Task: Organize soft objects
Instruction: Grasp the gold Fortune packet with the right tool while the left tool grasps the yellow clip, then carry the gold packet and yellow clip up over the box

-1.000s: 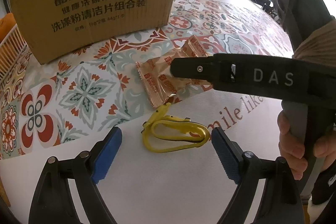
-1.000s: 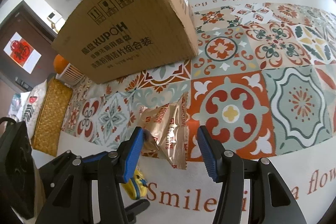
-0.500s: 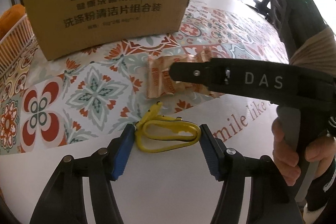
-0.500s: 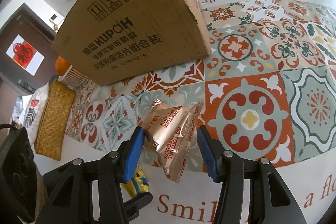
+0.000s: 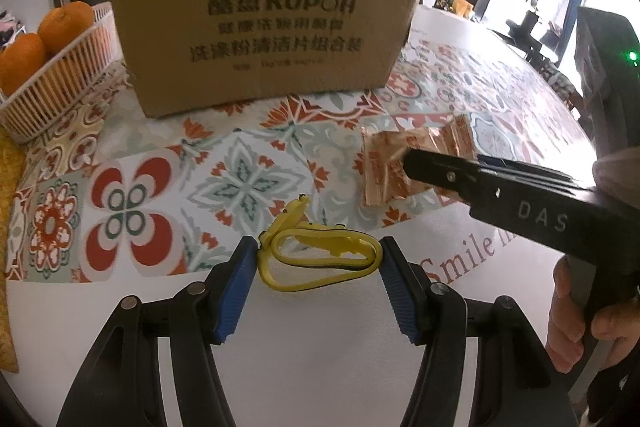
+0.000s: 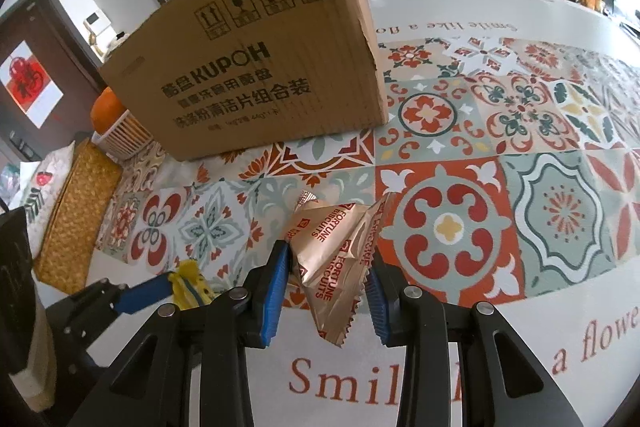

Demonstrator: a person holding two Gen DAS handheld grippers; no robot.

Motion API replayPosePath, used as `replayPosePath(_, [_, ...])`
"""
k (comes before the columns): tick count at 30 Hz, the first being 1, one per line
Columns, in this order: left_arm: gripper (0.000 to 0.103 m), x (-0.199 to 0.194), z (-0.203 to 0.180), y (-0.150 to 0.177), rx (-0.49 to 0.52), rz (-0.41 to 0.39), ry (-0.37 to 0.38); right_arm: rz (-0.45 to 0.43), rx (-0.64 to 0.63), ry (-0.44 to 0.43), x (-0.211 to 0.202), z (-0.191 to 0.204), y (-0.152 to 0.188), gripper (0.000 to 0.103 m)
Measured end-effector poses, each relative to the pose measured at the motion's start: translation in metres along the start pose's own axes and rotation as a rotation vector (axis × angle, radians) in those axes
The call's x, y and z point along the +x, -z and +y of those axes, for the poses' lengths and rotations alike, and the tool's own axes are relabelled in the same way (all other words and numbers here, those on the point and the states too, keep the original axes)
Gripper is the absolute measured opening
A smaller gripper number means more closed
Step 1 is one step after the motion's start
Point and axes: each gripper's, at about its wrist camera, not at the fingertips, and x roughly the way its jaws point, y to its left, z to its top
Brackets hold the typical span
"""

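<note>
A yellow rubber loop (image 5: pixel 320 259) sits between the blue pads of my left gripper (image 5: pixel 318 267), which touch both of its ends and hold it just over the white cloth. The same loop (image 6: pixel 190 285) shows low at the left in the right wrist view. Two gold biscuit packets (image 6: pixel 328 251) bunch up between the blue pads of my right gripper (image 6: pixel 326 279). Its jaws are closing, and both pads press on the wrappers. In the left wrist view the packets (image 5: pixel 384 167) lie partly hidden behind that gripper's black finger (image 5: pixel 480 179).
A large cardboard box (image 5: pixel 264 27) stands behind on the patterned tablecloth (image 6: pixel 540 203). A white basket (image 5: pixel 60 83) with oranges sits to its left, near a woven mat (image 6: pixel 76 211). A person's hand (image 5: pixel 576 307) grips the right tool's handle.
The left pads closed in from wide apart onto the ends of the yellow loop, and that view moved closer to the box. The right pads narrowed until they squeezed the packets.
</note>
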Motion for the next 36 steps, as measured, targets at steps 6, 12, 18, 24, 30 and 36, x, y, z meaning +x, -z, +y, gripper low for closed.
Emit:
replayPosePath(6, [0.061,-0.018,0.005,-0.003,-0.003,-0.049,-0.015,-0.032,-0.003,0.017,-0.017,0.005,0.002,0.037])
replayPosePath(12, [0.061,-0.041,0.011,-0.006,-0.012,-0.111,-0.039,-0.068,-0.015,0.031,-0.034,0.018,0.002,0.037])
replayPosePath(18, [0.061,-0.068,0.016,-0.008,-0.011,-0.179,-0.077,-0.123,-0.023,0.059,-0.052,0.033,0.002,0.037])
replayPosePath(24, [0.061,-0.092,0.018,-0.010,0.005,-0.257,-0.126,-0.172,-0.030,0.063,-0.067,0.047,-0.001,0.037])
replayPosePath(30, [0.061,-0.112,0.023,-0.017,0.002,-0.311,-0.136,-0.241,-0.043,0.093,-0.087,0.060,-0.006,0.037])
replayPosePath(36, [0.061,-0.129,0.025,-0.028,0.002,-0.363,-0.122,-0.305,-0.056,0.103,-0.108,0.072,-0.012,0.037])
